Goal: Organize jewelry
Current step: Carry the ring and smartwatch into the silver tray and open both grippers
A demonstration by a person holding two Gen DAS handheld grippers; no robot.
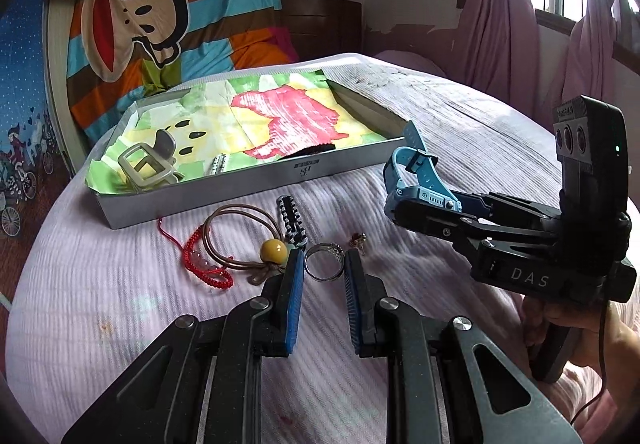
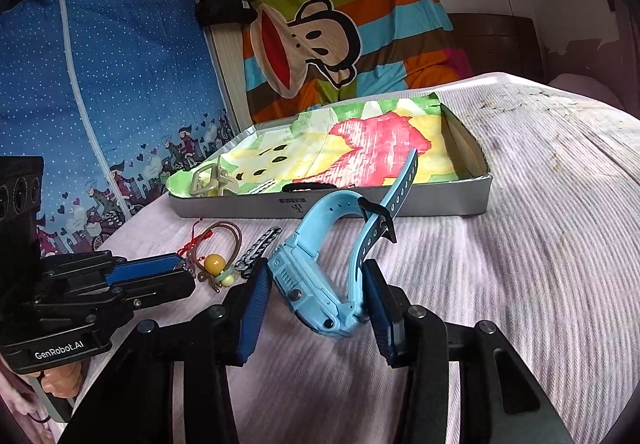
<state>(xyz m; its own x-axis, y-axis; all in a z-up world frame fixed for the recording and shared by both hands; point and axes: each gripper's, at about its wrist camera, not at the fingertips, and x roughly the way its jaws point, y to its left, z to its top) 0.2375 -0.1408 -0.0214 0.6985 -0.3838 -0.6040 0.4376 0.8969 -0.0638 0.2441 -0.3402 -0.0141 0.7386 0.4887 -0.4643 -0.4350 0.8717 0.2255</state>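
Observation:
My right gripper (image 2: 316, 284) is shut on a light blue watch (image 2: 320, 264) and holds it above the bed, short of the grey tray (image 2: 360, 201). It also shows in the left wrist view (image 1: 416, 195) with the watch (image 1: 412, 167). My left gripper (image 1: 324, 264) is open with a silver ring (image 1: 324, 262) lying between its pads on the bed. A brown cord bracelet with a yellow bead (image 1: 274, 250), a red string bracelet (image 1: 204, 256), a black-and-white braided band (image 1: 292, 219) and a small gold piece (image 1: 357, 240) lie nearby.
The tray (image 1: 248, 179) is lined with a colourful drawing and holds a beige clip (image 1: 148, 161), a silver piece (image 1: 218, 163) and a dark band (image 1: 308, 151). The bedspread (image 1: 460, 115) is pale pink. A striped monkey blanket (image 1: 152, 15) hangs behind.

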